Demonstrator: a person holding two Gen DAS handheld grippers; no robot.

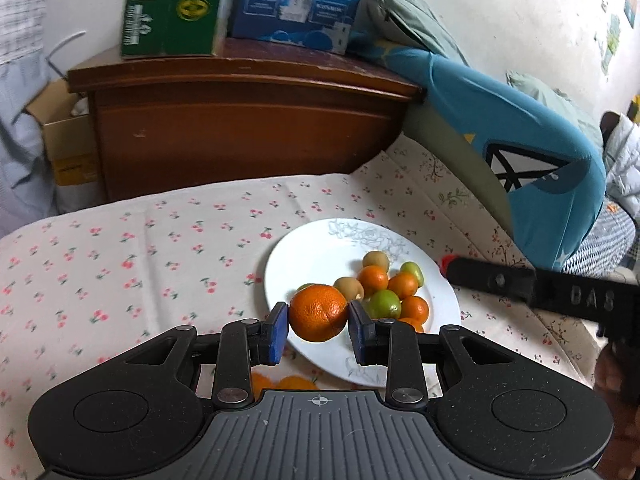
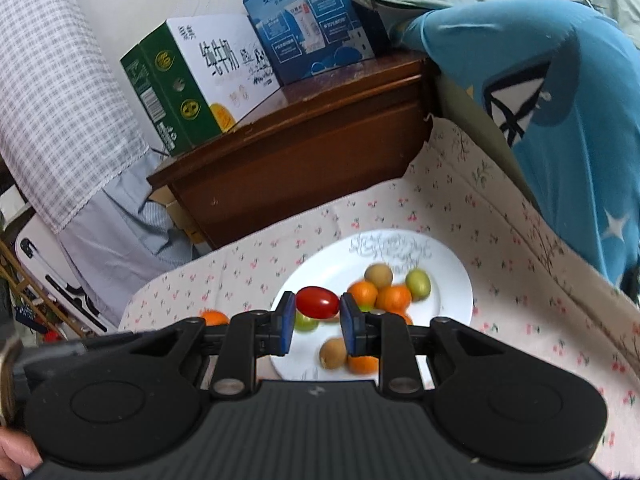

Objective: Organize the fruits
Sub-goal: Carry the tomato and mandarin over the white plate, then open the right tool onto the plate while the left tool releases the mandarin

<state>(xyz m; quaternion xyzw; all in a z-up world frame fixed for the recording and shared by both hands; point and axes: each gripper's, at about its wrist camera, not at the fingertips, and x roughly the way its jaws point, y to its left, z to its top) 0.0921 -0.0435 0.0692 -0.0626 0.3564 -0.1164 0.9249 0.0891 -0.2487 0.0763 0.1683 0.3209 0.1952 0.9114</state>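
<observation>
Wooden cabinet [image 1: 240, 128] as landmark. On its top: a green carton [image 1: 172, 8] at left, a blue carton [image 1: 300, 0] just right of it. Right of the cabinet: a blue pillow [image 1: 520, 152] under a grey-green pillow [image 1: 404, 16]. Left of it: a cardboard box [image 1: 68, 136]. In front: a cherry-print cloth [image 1: 140, 248].

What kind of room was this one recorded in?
Most likely a bedroom in a home: a cherry-print sheet covers the bed under the fruit plate, a wooden nightstand stands beside it, and a blue pillow leans at the head.
</observation>
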